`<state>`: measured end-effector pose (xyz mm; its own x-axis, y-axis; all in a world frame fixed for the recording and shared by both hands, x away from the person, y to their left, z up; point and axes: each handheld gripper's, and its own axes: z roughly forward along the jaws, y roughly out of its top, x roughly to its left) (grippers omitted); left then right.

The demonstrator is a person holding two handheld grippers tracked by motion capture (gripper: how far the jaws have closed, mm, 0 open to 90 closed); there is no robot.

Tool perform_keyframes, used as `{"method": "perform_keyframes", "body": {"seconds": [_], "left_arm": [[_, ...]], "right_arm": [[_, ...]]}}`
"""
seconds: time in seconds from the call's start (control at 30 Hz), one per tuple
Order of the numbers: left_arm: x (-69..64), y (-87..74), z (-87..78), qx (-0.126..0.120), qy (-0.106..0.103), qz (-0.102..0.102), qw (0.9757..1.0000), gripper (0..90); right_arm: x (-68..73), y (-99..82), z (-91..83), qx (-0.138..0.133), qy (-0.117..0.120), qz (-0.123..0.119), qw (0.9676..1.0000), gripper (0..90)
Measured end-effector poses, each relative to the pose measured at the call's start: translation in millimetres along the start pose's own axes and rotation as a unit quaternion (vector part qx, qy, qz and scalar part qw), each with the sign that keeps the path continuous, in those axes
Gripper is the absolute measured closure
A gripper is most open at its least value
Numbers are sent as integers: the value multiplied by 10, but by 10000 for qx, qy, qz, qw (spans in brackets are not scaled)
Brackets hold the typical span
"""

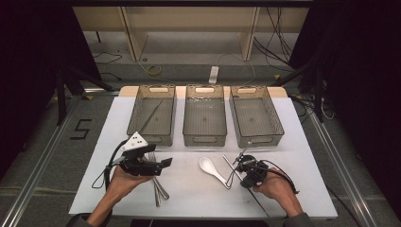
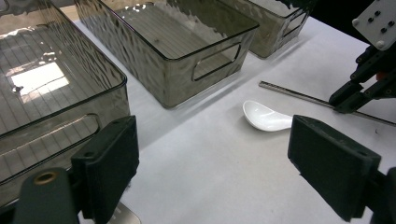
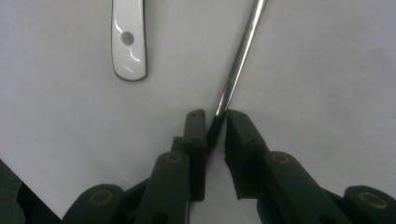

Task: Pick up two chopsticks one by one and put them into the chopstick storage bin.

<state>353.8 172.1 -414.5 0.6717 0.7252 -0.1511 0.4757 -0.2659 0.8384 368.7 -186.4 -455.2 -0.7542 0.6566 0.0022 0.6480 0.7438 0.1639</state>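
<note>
A metal chopstick (image 3: 240, 51) lies on the white table sheet (image 1: 189, 189), and its near end runs between the jaws of my right gripper (image 3: 215, 116). The jaws stand a narrow gap apart on either side of it, and I see no firm pinch. In the high view my right gripper (image 1: 239, 163) points down at the chopstick (image 1: 228, 161) just right of a white ceramic spoon (image 1: 210, 169). My left gripper (image 1: 164, 163) hovers wide open with nothing between its pads (image 2: 112, 158). From it I see the spoon (image 2: 266, 116) and the chopstick (image 2: 289, 91).
Three smoky plastic baskets stand in a row at the back: left (image 1: 151, 140), middle (image 1: 204, 140) and right (image 1: 257, 139). A thin rod (image 1: 150, 116) lies in the left basket. Metal forks (image 1: 158, 189) lie under my left hand.
</note>
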Motion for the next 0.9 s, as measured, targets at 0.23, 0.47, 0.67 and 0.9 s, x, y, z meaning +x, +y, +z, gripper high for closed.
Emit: {"method": "perform_keyframes", "body": {"seconds": [0.23,0.47,0.67,0.9], "left_arm": [[-10,-1,3,-12,0,23,10000,161],[-10,0,1,-10,8,45,10000,166],[-11,-1,2,15,22,84,10000,171],[-13,-5,14,49,-19,78,10000,174]], "right_arm": [[-21,15,-1,53,4,93,9999,841],[-39,24,0,67,30,24,10000,862],[-35,15,-7,37,30,-107,9999,865],[-57,5,-26,-105,-86,-146,9998,867]]}}
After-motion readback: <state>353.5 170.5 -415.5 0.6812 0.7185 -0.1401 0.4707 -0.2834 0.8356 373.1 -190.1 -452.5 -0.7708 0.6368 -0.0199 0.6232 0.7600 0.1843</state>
